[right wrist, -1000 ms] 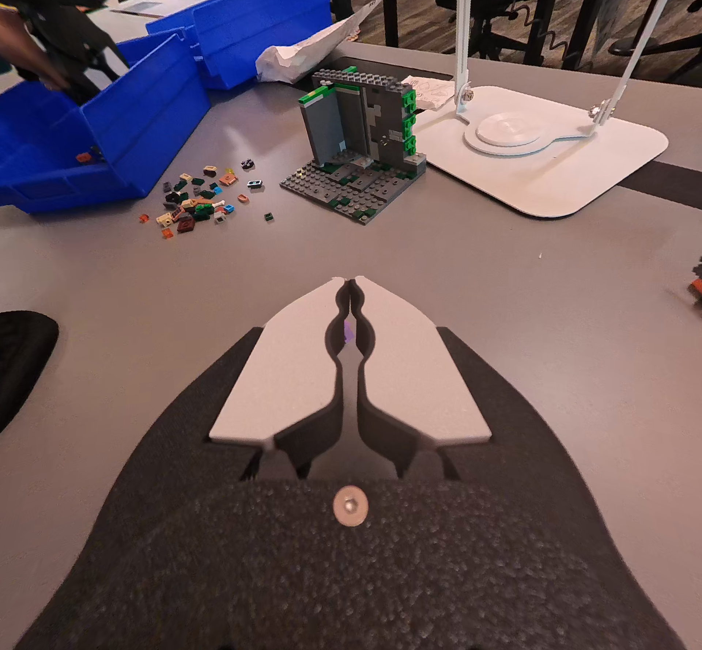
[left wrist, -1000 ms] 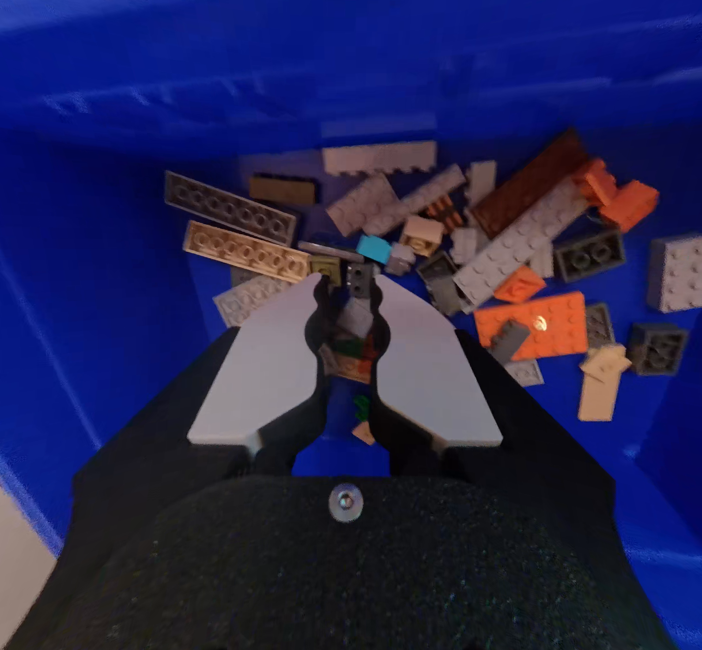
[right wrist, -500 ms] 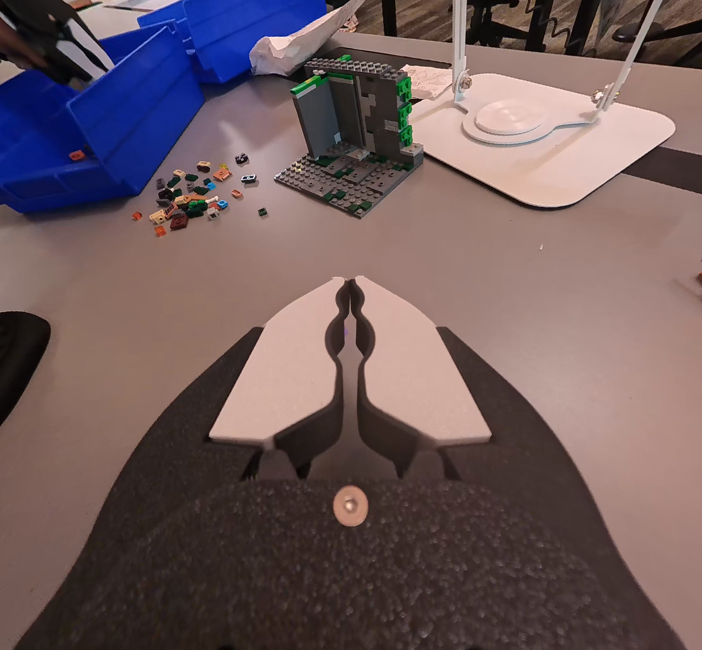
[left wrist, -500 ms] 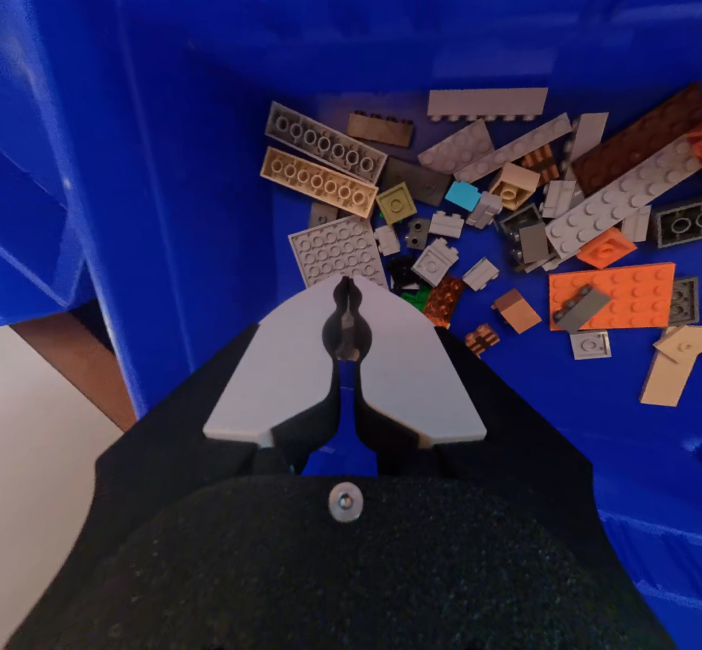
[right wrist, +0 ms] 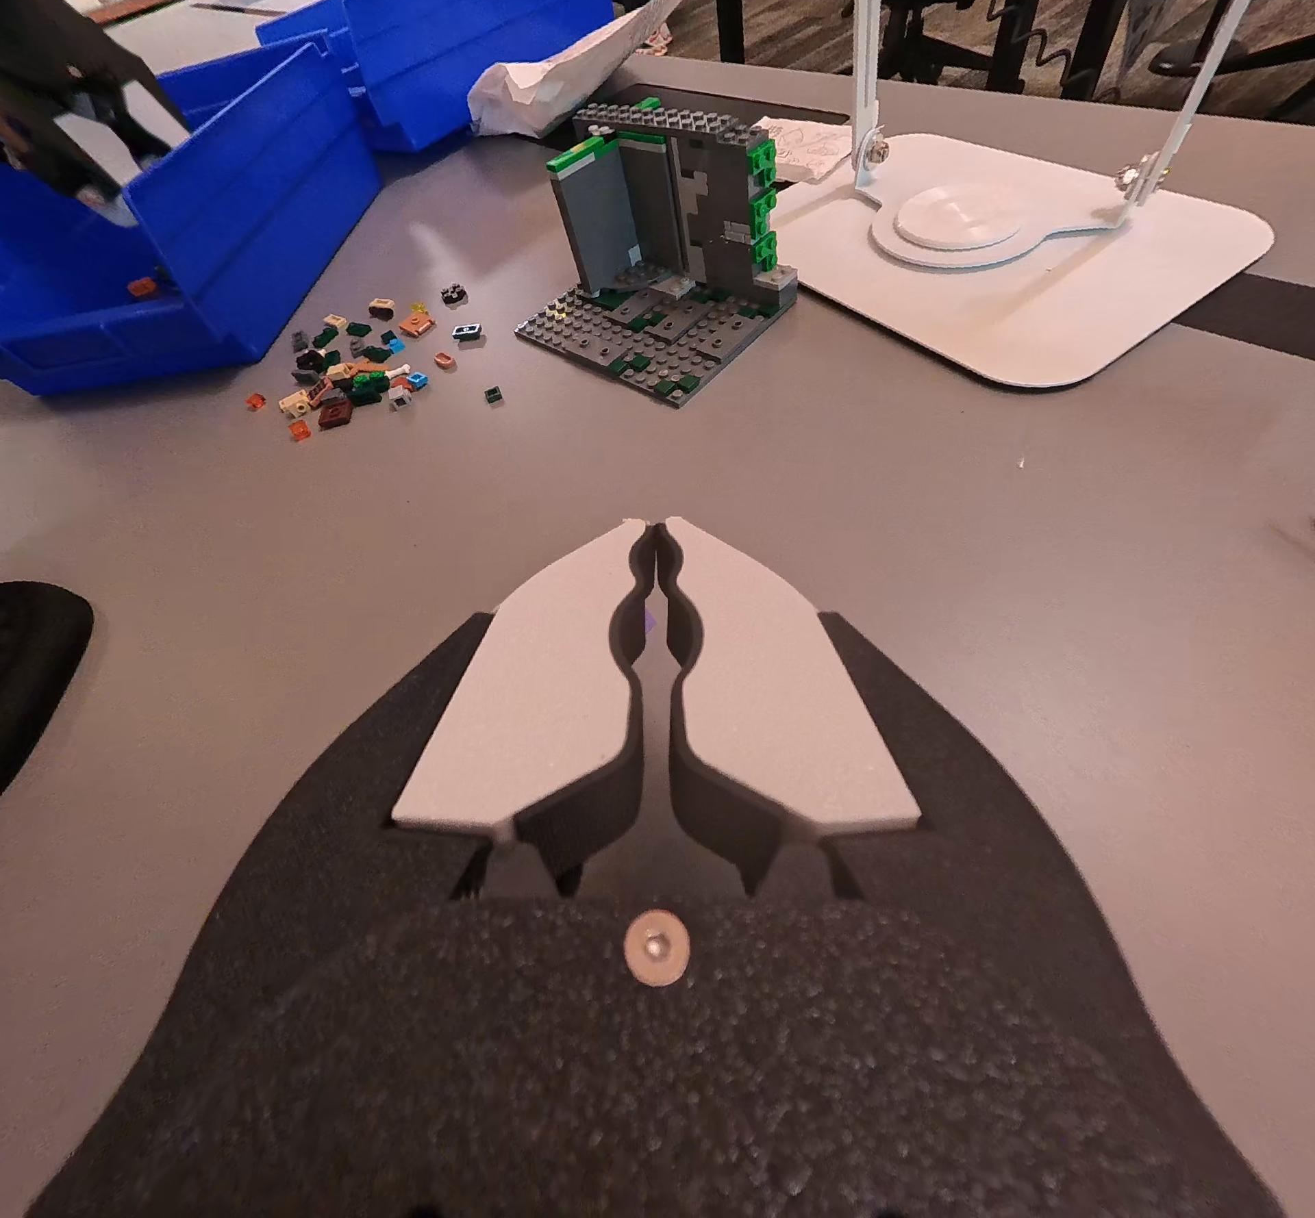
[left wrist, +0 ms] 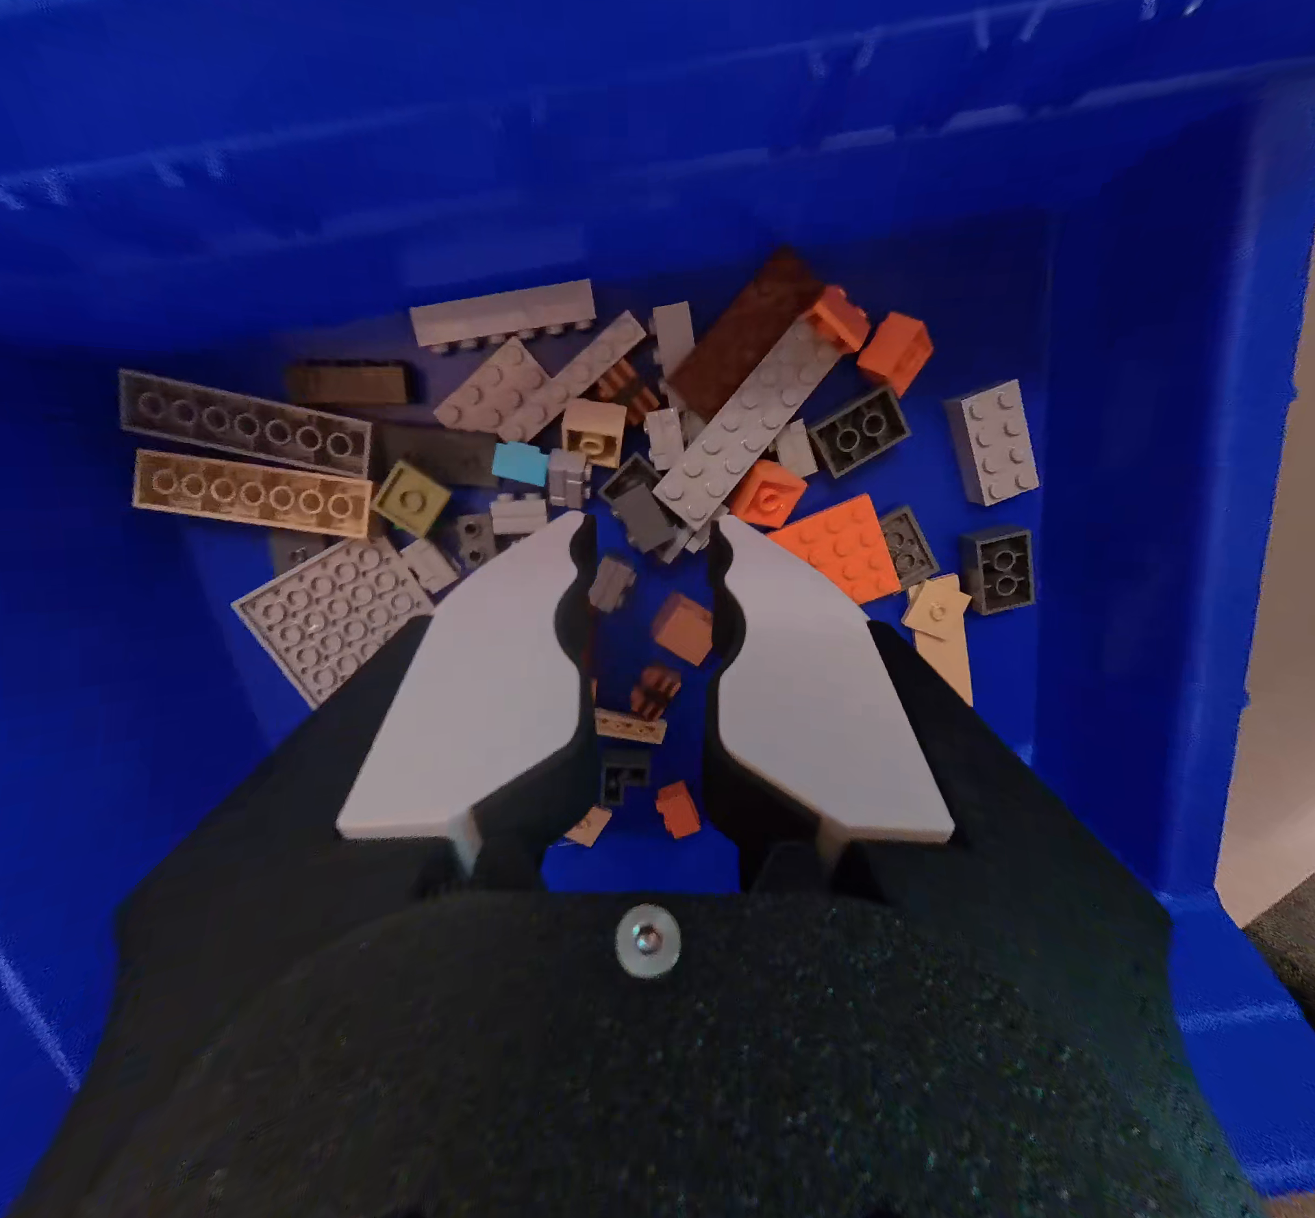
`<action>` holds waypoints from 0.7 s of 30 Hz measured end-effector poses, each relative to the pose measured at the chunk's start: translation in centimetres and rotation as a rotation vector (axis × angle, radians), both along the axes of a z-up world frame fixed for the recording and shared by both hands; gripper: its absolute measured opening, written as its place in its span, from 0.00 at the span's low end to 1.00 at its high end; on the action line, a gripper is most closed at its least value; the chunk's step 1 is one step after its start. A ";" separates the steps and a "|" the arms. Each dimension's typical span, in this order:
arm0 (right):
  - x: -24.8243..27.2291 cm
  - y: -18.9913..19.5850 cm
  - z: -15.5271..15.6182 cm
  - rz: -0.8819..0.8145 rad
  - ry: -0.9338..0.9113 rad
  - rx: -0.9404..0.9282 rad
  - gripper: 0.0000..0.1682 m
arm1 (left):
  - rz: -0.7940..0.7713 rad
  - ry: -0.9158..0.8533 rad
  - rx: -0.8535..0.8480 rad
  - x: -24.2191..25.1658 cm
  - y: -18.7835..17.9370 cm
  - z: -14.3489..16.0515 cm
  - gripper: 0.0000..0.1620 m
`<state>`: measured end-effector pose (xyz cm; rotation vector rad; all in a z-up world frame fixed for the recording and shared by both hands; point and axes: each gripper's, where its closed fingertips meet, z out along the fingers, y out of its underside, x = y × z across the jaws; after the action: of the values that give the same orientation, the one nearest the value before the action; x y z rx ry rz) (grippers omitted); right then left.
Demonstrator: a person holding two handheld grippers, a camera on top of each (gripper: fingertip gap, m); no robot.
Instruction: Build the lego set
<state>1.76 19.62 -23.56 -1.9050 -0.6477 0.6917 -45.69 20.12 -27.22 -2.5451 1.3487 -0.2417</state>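
My left claw [left wrist: 647, 529] hangs inside a blue bin [left wrist: 640, 117], its fingers spread apart and holding nothing, above a heap of loose Lego bricks [left wrist: 711, 430]. Between the fingers lie a small grey brick [left wrist: 610, 581] and a tan-brown brick [left wrist: 684, 627] on the bin floor. An orange plate [left wrist: 840, 547] sits just right of the claw tips; a grey square plate [left wrist: 331, 615] lies upside down to the left.

My right claw [right wrist: 656, 528] rests low over the grey bench [right wrist: 925, 544], fingers drawn together at the tips, with nothing gripped. Ahead stands the part-built Lego model [right wrist: 669, 245], grey walls with green trim upright on a dark studded baseplate. A scatter of small pieces [right wrist: 363, 366] lies on the bench between the model and the blue bin [right wrist: 235, 245]. A white stand base [right wrist: 996, 273] sits right of the model, crumpled white paper [right wrist: 562, 81] behind it.
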 end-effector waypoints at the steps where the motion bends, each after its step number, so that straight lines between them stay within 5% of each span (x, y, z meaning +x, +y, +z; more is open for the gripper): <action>1: -0.1 0.0 0.0 0.001 -0.002 0.000 0.00 | -0.006 0.006 0.002 0.1 0.0 -0.3 0.19; 7: 0.0 0.1 0.0 -0.005 -0.003 0.001 0.00 | -0.011 0.029 0.036 0.2 0.8 -0.5 0.11; 21: 0.0 -0.1 0.3 0.002 0.007 0.008 0.00 | 0.103 0.032 0.116 -4.0 2.0 6.0 0.11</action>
<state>1.80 19.57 -23.29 -1.8936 -0.6476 0.6956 -49.73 22.11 -21.21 -2.5222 1.2018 -0.1009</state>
